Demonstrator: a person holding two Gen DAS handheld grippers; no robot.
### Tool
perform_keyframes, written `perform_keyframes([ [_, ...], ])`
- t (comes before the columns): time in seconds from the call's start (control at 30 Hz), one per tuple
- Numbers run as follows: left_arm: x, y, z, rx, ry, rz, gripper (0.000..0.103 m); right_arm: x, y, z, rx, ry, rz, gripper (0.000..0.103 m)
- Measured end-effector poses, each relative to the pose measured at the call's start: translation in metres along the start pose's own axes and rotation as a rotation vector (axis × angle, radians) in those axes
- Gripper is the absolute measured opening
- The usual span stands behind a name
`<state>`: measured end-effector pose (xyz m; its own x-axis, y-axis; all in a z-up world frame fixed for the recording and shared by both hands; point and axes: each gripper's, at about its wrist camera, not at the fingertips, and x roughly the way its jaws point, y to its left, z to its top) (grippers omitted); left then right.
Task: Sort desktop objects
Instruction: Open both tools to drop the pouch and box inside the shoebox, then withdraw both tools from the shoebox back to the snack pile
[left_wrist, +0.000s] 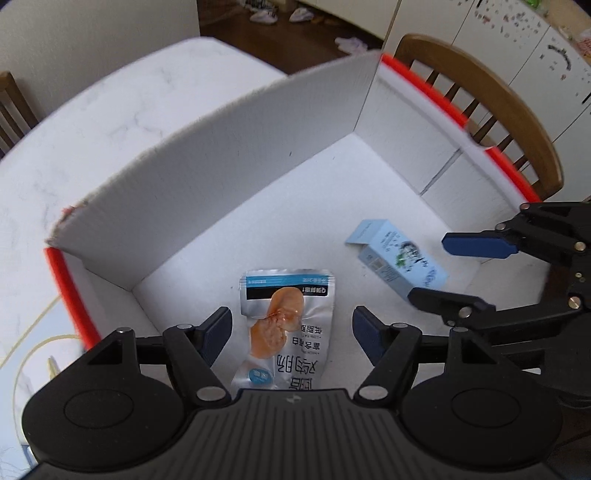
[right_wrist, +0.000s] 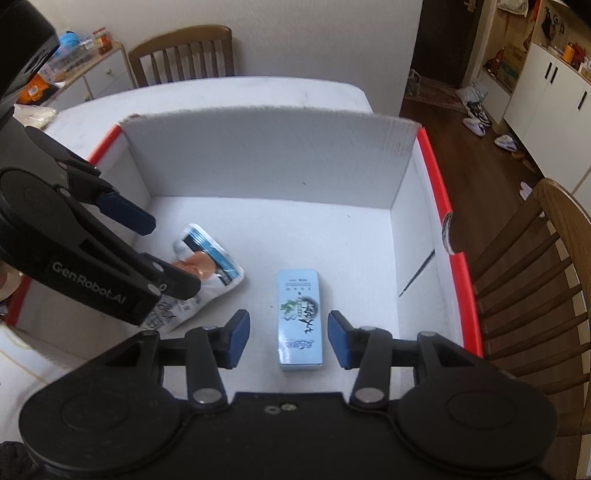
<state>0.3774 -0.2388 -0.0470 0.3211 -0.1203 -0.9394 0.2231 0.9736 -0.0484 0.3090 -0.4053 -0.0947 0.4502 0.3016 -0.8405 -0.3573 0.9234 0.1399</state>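
We have both grippers spread wide, empty, over the white box (right_wrist: 273, 162) on the bench (left_wrist: 110, 110). The pouch (left_wrist: 286, 325) lies flat on the box floor, straight ahead between the fingers of our left gripper (left_wrist: 291, 332), its long axis running along our reach. The carton (right_wrist: 300, 317) lies likewise between the fingers of our right gripper (right_wrist: 288, 338), lengthwise away from us. So each gripper is nearest its own item, and we judge a straight descent would close across each short width.
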Motion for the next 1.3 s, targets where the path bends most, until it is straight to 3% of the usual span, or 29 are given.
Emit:
perform_keyframes([
  [0.27, -0.04, 0.001, -0.015, -0.012, -0.125, -0.028, 0.071, -0.04, 0.008, -0.002, 0.013, -0.076, 0.042, 0.05],
  [0.57, -0.098, 0.015, -0.057, -0.03, -0.255, -0.006, 0.071, -0.074, 0.031, -0.009, 0.027, -0.152, 0.034, 0.053],
  [0.73, -0.113, 0.019, -0.081, -0.03, -0.296, -0.014, 0.072, -0.087, 0.05, -0.013, 0.025, -0.197, 0.025, 0.063],
  [0.8, -0.119, 0.021, -0.092, -0.03, -0.312, -0.019, 0.078, -0.092, 0.058, -0.015, 0.014, -0.214, 0.033, 0.065],
  [1.17, -0.135, 0.043, -0.156, -0.063, -0.362, -0.026, 0.09, -0.1, 0.107, -0.024, 0.033, -0.261, 0.049, 0.082],
  [1.3, -0.142, 0.055, -0.177, -0.077, -0.38, -0.022, 0.101, -0.101, 0.128, -0.027, 0.028, -0.273, 0.049, 0.085],
])
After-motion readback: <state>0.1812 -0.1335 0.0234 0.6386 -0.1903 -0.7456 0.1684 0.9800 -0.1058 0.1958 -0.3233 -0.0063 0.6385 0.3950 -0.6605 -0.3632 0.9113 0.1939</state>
